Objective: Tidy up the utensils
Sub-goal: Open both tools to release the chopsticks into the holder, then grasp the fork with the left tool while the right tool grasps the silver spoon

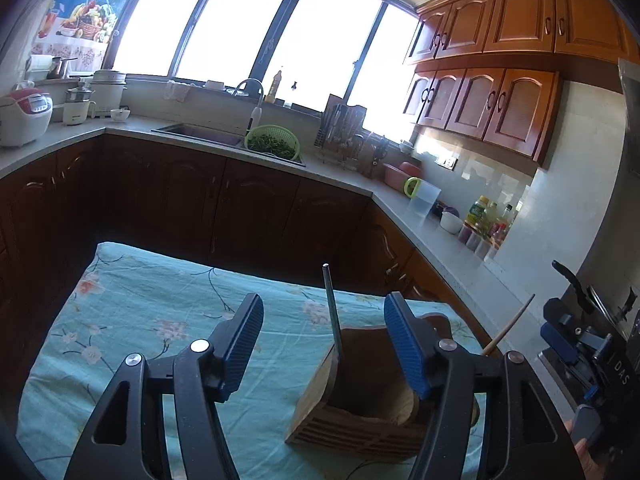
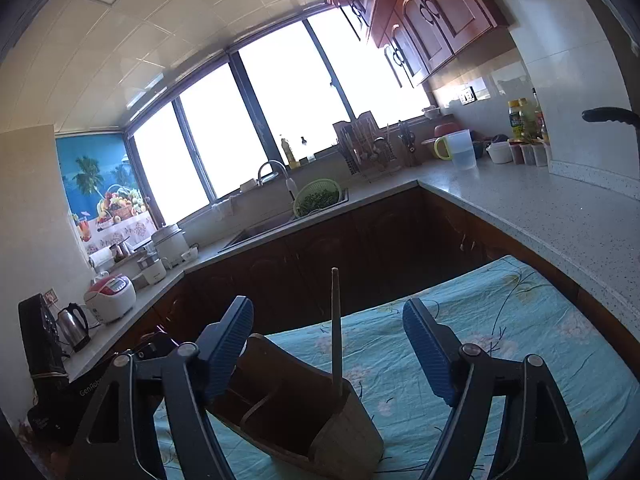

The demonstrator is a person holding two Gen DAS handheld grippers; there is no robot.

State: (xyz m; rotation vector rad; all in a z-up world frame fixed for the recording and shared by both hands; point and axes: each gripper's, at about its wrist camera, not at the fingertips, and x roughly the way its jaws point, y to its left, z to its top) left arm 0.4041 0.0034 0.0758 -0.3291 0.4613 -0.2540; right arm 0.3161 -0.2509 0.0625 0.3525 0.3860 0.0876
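The left gripper (image 1: 324,344) is spread wide, and nothing is pinched between its blue pads. Just past it stands the wooden holder (image 1: 360,408) on the flowery blue cloth (image 1: 152,320). A thin metal utensil (image 1: 333,316) stands up out of the holder's near-left corner, and a wooden stick (image 1: 510,330) leans out to the right of the holder.

The right gripper (image 2: 328,348) is spread wide too, and holds nothing. The holder (image 2: 304,408) sits right in front of it, with the wooden stick (image 2: 336,328) standing tall in the holder's front corner.

Only the left view shows the metal utensil — and also the other gripper (image 1: 576,344) off to the holder's right, with the letters "DAS" on it. Only the right view shows a shiny kettle (image 2: 74,326) and a red and white rice cooker (image 2: 110,298) on the counter far left of the holder — plus a black thing (image 2: 90,390) that reads "GenRobo" before the word gets hidden.
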